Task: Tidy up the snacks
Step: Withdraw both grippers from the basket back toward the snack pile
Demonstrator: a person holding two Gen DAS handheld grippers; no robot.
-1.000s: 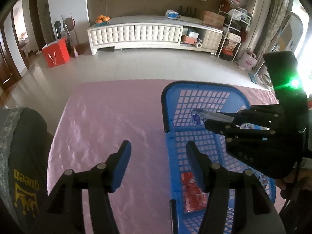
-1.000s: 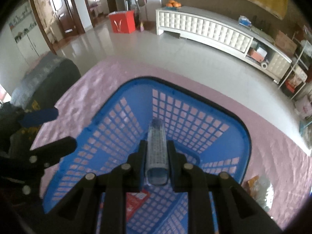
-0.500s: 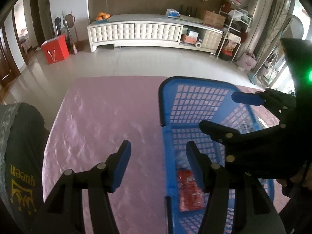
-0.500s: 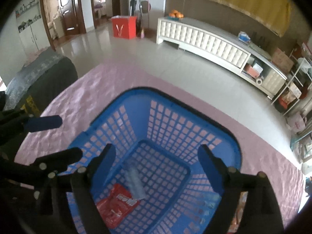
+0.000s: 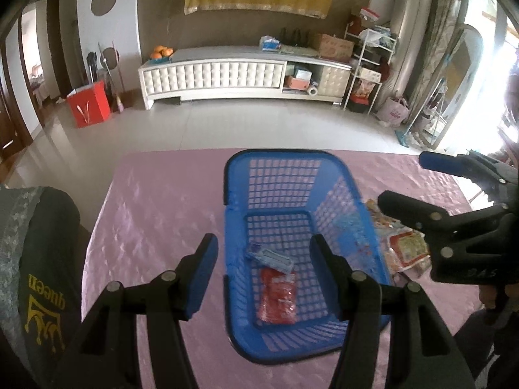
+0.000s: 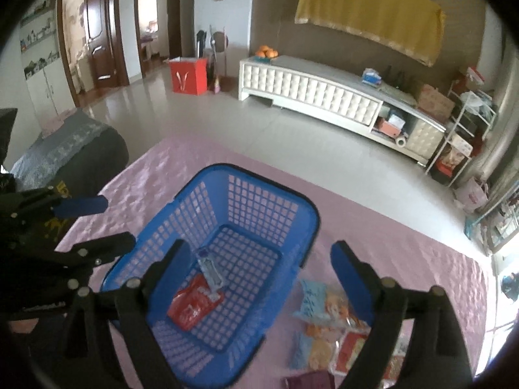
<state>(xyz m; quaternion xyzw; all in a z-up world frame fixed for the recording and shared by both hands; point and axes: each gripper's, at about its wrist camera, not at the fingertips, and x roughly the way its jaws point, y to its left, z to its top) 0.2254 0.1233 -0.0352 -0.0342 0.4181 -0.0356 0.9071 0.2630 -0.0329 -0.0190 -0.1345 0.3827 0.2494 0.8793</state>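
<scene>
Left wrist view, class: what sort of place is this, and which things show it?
Most likely a home living room: a long white tufted media cabinet against the wall, oranges on top of it, and a pink-clothed table carrying a blue plastic lattice basket for snacks.

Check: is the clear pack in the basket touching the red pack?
Touching. In the right wrist view the clear pack lies with its near end overlapping the red pack on the basket floor; the left wrist view agrees.

2 snack packets [image 5: 275,278] in blue basket [image 5: 285,157]
</scene>
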